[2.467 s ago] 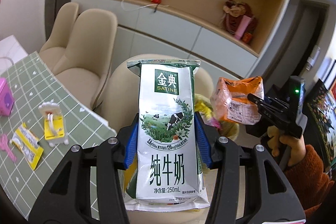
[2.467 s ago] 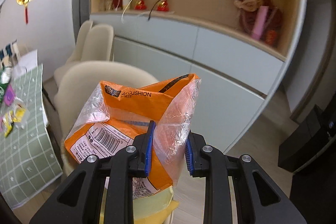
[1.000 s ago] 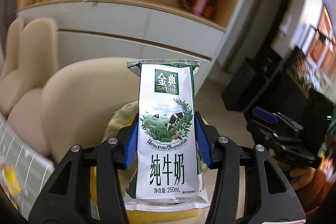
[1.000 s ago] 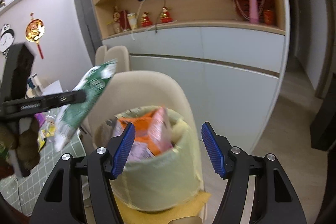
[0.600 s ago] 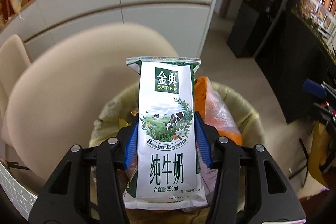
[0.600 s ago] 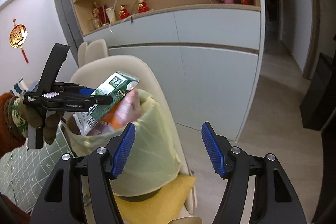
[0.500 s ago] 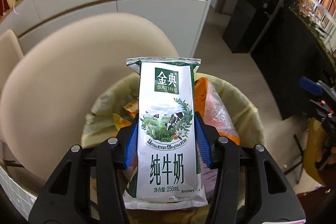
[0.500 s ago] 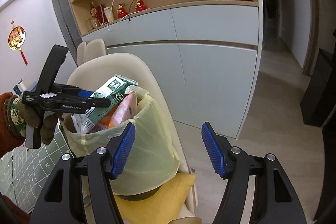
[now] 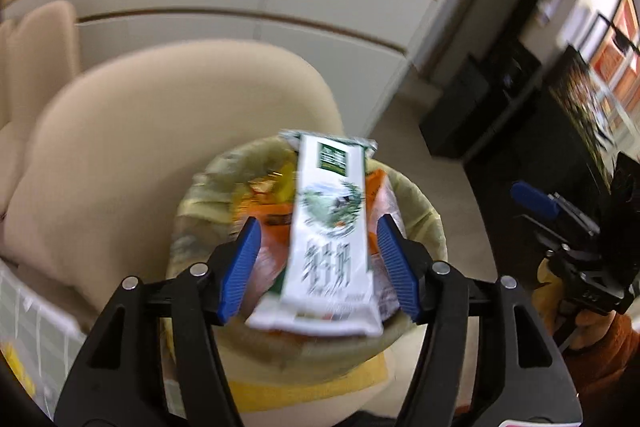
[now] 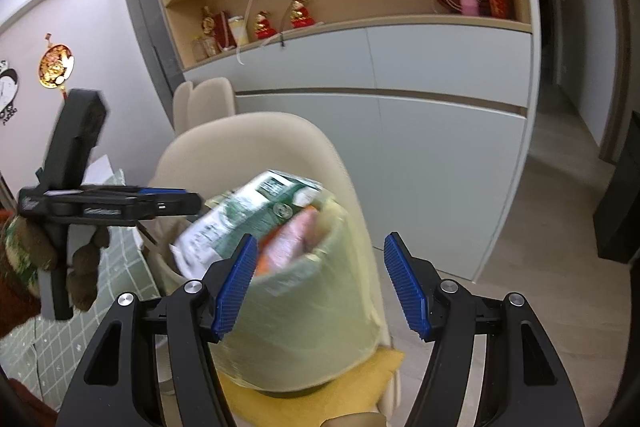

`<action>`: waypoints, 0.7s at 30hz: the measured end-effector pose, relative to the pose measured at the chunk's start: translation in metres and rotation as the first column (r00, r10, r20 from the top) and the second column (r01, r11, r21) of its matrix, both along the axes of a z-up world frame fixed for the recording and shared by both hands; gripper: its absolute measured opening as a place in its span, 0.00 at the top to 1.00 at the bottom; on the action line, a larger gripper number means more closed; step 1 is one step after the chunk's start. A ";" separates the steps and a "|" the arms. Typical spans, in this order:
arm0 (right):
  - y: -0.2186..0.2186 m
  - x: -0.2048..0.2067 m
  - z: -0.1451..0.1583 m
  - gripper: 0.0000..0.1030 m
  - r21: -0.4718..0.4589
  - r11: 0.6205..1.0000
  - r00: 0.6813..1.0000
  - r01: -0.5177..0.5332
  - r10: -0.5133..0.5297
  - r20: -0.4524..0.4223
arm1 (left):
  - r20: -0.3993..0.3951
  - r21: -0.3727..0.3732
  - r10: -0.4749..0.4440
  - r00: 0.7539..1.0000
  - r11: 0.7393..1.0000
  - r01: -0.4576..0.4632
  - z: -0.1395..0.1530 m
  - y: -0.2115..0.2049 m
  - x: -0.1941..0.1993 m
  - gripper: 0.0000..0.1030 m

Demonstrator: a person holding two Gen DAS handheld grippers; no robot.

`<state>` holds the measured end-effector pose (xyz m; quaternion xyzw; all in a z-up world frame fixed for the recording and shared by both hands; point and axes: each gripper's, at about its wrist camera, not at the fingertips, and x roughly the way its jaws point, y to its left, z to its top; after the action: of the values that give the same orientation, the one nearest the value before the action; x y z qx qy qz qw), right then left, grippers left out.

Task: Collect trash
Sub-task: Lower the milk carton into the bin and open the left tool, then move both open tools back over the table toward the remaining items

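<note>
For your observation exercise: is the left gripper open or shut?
Open. The left gripper has just been opening; gaps separate its blue fingers from the milk carton.

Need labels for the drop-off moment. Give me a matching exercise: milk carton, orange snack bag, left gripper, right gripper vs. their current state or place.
Things:
1. milk carton
2. orange snack bag
3. left gripper
4. right gripper

States:
A. lying inside the bin, partly under other trash
B. fingers apart, nothing between them, aimed at the bin's side
C. loose, blurred, over the bin mouth
D. fingers just opened, pads clear of what lies between them

Pairs: 1-C, 2-A, 3-D, 4-B
</note>
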<state>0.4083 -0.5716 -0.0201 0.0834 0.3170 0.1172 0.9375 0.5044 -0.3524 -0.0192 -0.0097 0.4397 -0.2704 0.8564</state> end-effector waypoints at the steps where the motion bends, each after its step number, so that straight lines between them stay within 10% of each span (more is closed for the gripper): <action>1: 0.005 0.001 0.002 0.38 0.003 1.000 1.000 -0.005 0.005 0.006 | 0.021 -0.005 0.036 0.999 0.999 -0.035 0.006 0.010 -0.009 0.44; 10: 0.073 0.000 0.017 0.33 0.029 0.988 0.988 -0.152 0.150 0.036 | 0.082 0.024 0.391 0.917 0.919 -0.394 0.009 0.133 -0.088 0.44; 21: 0.180 -0.014 0.035 0.33 -0.035 0.958 0.957 -0.286 0.287 0.034 | 0.039 0.034 0.796 0.603 0.603 -0.797 -0.012 0.328 -0.184 0.44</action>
<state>0.3939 -0.3916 0.0153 0.0205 0.3092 0.2484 0.9177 0.3205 -0.0241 -0.0308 -0.1812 0.3871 0.1497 0.8916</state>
